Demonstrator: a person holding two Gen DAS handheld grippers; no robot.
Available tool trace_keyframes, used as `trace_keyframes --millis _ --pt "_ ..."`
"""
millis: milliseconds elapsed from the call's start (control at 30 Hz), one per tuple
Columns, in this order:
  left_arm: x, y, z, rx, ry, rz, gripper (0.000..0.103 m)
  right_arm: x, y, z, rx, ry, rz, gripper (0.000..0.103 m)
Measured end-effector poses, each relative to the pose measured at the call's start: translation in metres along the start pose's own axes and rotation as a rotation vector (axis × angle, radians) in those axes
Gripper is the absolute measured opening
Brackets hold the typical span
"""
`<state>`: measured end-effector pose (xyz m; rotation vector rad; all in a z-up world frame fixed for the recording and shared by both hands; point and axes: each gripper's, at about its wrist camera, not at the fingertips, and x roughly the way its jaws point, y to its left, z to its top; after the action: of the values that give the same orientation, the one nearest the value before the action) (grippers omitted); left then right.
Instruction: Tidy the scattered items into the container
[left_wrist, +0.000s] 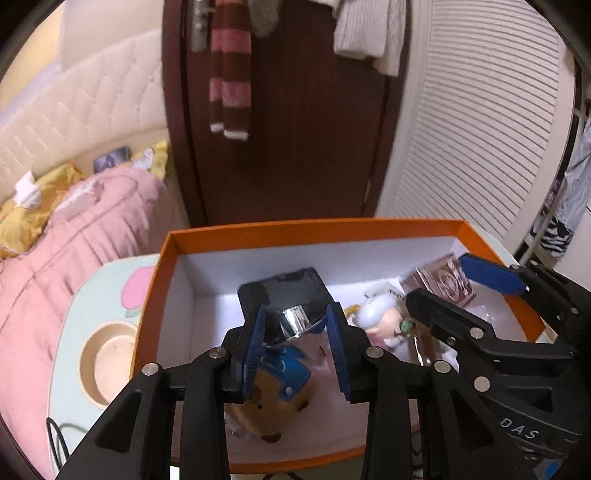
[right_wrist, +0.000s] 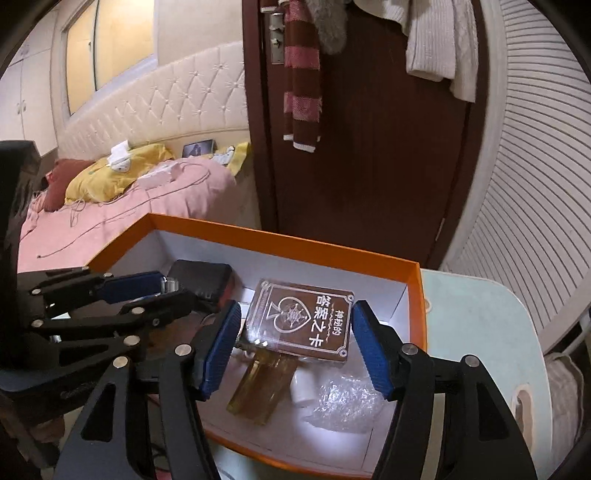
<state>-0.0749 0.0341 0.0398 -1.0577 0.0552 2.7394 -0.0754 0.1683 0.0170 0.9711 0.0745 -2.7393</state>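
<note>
Blue pads line the left gripper (left_wrist: 295, 341), and its jaws squeeze a shiny silver thing (left_wrist: 297, 323) with a black phone-like slab (left_wrist: 284, 291) right behind it. I cannot tell if these are one thing or two. The gripper holds its load low inside the orange box (left_wrist: 314, 226).

The right gripper (right_wrist: 295, 347) hangs over the same box with its jaws wide apart and nothing in them. Just past its pads lies a brown card box (right_wrist: 301, 319), with an amber bottle (right_wrist: 264, 384) and some bubble wrap (right_wrist: 343, 402) beside it. A small doll (left_wrist: 382, 319) and a blue and tan toy (left_wrist: 284, 384) lie in there too.

I think this is the putting-down step. Next the left jaws should open gently so the load rests on the box floor. Further off, a round wooden dish (left_wrist: 107, 363) sits on the table (left_wrist: 72, 321), outside the box.
</note>
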Motion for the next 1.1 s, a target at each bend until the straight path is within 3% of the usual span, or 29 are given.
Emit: trace_keyframes --millis 700,767,867,1000,1100 --pt "0.006 0.003 0.004 -0.003 0.021 0.021 0.033 0.001 -0.001 0.0 -0.002 0.008 -0.008 0.063" --pt "0.008 0.003 0.006 -0.003 0.048 0.018 0.036 -0.001 -0.001 0.002 0.001 0.031 -0.005 0.063" --pt "0.007 0.003 0.007 -0.035 0.064 0.015 0.054 -0.008 -0.006 0.004 0.041 0.021 0.009 0.063" --pt "-0.006 0.009 0.01 -0.123 0.026 -0.029 0.066 -0.02 -0.015 0.007 0.072 -0.033 -0.027 0.075" --pt "-0.024 0.006 0.013 -0.106 -0.04 0.002 0.075 -0.03 -0.019 0.009 0.093 -0.065 -0.031 0.076"
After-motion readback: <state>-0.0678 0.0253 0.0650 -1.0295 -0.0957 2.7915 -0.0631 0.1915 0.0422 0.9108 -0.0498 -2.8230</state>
